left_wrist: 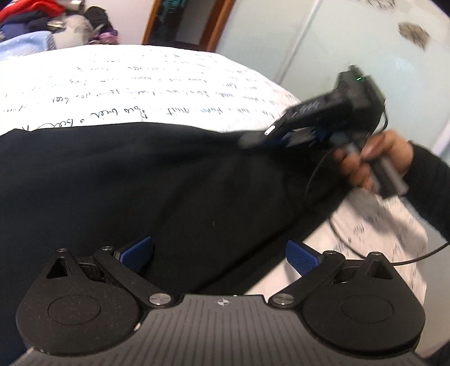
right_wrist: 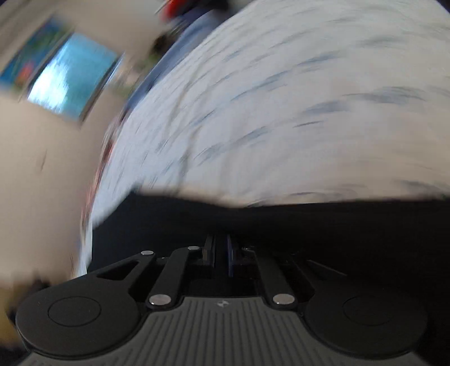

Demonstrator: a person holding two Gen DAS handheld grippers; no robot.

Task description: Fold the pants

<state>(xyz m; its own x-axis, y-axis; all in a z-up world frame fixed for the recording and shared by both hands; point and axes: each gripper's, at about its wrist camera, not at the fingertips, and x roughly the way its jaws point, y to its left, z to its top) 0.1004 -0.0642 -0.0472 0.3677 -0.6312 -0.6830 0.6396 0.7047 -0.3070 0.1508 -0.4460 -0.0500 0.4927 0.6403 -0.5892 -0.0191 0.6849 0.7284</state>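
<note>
Black pants (left_wrist: 146,183) lie spread across a white bed sheet with script print (left_wrist: 135,84). My left gripper (left_wrist: 219,256) is open, its blue pads (left_wrist: 301,257) wide apart just above the near part of the pants, holding nothing. My right gripper (left_wrist: 253,139) shows in the left wrist view at the right edge of the pants, held by a hand (left_wrist: 374,160). In the blurred right wrist view its fingers (right_wrist: 222,253) are closed together over the black pants (right_wrist: 309,225); cloth between them is hard to make out.
A pile of clothes (left_wrist: 56,25) sits at the far left of the bed. A doorway (left_wrist: 185,22) and a pale wall panel (left_wrist: 351,42) stand beyond the bed. A cable (left_wrist: 365,253) trails over the sheet at the right. A window (right_wrist: 73,84) shows in the right wrist view.
</note>
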